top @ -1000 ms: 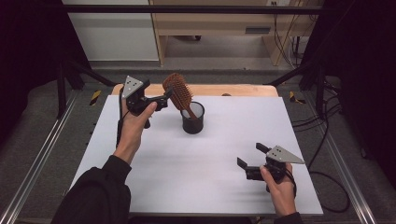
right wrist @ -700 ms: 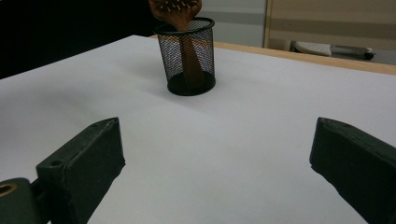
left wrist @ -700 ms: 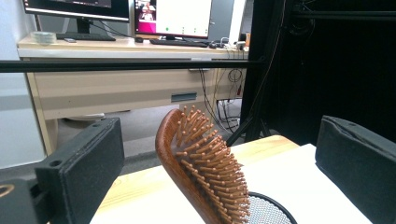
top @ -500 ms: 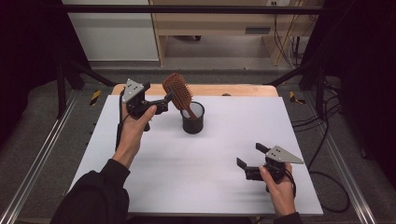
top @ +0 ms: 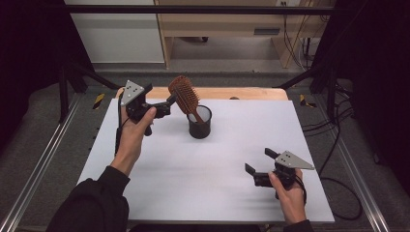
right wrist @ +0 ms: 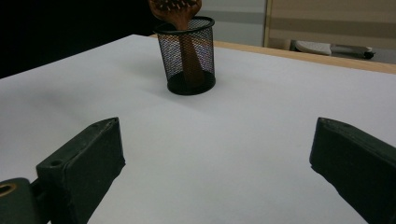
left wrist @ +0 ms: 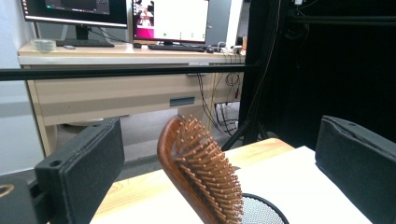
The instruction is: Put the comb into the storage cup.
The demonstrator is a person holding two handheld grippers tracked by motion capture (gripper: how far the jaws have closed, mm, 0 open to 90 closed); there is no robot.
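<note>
A brown wooden hairbrush (top: 184, 95) stands handle-down in a black mesh cup (top: 199, 123) at the back middle of the white table, and its head leans left. My left gripper (top: 169, 102) is held up just left of the brush head, open. In the left gripper view the bristled brush head (left wrist: 201, 182) rises between the two wide-apart jaws, touching neither, above the cup's rim (left wrist: 261, 205). My right gripper (top: 259, 161) rests open near the front right of the table and holds nothing. The right gripper view shows the cup (right wrist: 186, 56) farther off with the brush handle inside.
The white tabletop (top: 227, 193) has a wooden strip (top: 241, 93) along its back edge. Metal frame rails run down both sides of the table, and a desk with monitors (left wrist: 140, 21) stands behind it.
The left gripper has edged slightly to the left, away from the brush head. The brush, the cup and the right gripper have stayed in place.
</note>
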